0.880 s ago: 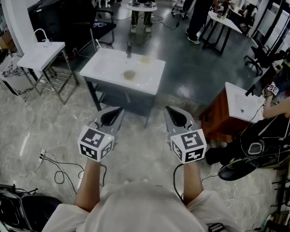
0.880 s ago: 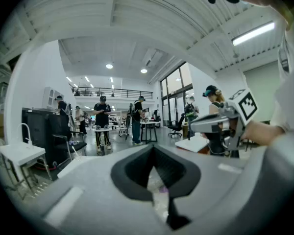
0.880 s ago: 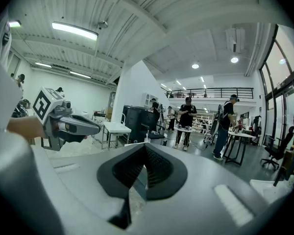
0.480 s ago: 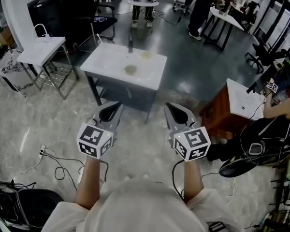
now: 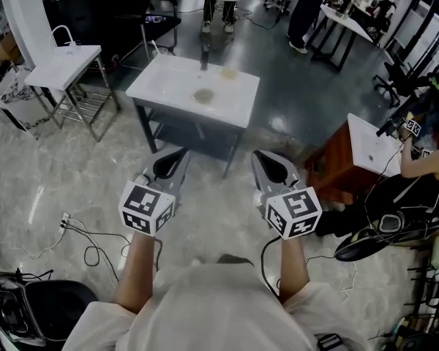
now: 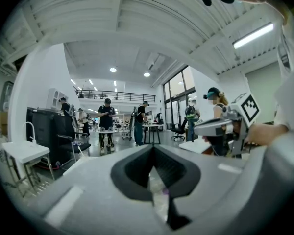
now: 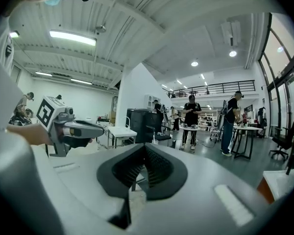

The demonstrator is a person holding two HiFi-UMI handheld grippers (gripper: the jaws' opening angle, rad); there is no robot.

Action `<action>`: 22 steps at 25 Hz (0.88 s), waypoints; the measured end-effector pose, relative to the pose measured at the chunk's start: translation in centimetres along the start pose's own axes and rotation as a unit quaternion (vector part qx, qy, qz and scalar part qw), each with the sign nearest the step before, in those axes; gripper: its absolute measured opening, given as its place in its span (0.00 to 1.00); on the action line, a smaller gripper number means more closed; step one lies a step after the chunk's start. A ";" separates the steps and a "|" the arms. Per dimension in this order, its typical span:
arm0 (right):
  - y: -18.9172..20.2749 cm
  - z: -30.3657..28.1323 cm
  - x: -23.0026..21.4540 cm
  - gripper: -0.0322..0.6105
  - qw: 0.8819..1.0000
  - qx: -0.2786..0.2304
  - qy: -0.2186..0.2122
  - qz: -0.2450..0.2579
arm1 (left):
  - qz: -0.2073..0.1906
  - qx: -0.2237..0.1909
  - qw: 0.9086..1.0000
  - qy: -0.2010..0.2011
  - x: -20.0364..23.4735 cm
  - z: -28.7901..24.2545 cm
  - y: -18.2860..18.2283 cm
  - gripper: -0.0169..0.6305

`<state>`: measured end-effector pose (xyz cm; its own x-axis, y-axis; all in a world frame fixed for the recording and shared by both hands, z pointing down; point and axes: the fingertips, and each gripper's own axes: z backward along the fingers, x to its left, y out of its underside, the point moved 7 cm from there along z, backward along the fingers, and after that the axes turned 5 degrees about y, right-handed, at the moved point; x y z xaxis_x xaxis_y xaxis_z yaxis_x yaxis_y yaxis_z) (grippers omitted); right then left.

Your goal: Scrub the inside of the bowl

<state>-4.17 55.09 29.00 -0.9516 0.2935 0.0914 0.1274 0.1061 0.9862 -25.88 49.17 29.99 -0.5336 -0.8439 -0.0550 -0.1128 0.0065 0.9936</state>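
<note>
Task item: small brownish round bowl (image 5: 203, 95), sitting mid-way on the white rectangular surface (image 5: 161, 86), with a pale yellow pad (image 5: 228, 72) near it, possibly the scrubber. Bowl lies well ahead of left tongs (image 5: 177, 156) and right tongs (image 5: 262, 158), roughly between them. Both pairs closed, empty. Best to walk up first, then steady the rim with one pair and take the pad with the other.

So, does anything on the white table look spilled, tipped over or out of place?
Nothing stands out. On the white table, the bowl seems to sit flat and the dark bottle behind it stands upright; no spill shows. One untidy thing: a loose cable on the floor at the left.
</note>
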 end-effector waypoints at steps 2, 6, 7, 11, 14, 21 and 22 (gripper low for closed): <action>0.1 -0.6 0.7 0.06 1.000 -0.001 0.004 -0.005 | 0.005 0.006 1.000 -0.001 0.9 0.5 0.8 0.03; 0.0 -1.6 1.0 0.06 1.000 0.001 0.008 -0.011 | 0.004 0.010 1.000 0.000 2.1 0.5 1.2 0.03; 0.0 -1.8 0.8 0.06 1.000 0.001 0.009 -0.012 | 0.001 0.011 1.000 0.001 2.2 0.3 1.1 0.03; 0.1 -3.5 -0.1 0.06 1.000 -0.008 0.012 -0.010 | -0.008 0.013 1.000 0.003 3.3 -1.3 1.2 0.03; 0.7 -5.3 -1.4 0.06 1.000 -0.008 0.029 0.001 | -0.008 0.018 1.000 0.004 4.4 -3.1 1.7 0.03; 2.1 -12.0 -7.6 0.06 0.999 0.021 0.039 0.003 | -0.012 0.019 1.000 -0.009 8.9 -10.1 2.2 0.03; 2.2 -13.3 -8.6 0.06 0.999 0.023 0.036 0.004 | -0.011 0.021 1.000 -0.013 9.7 -11.4 2.1 0.03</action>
<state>0.55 40.19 32.20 -0.9681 0.2253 0.1101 0.1456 0.1478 0.9782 -21.73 34.89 32.70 -0.5514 -0.8304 -0.0797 -0.1595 0.0112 0.9871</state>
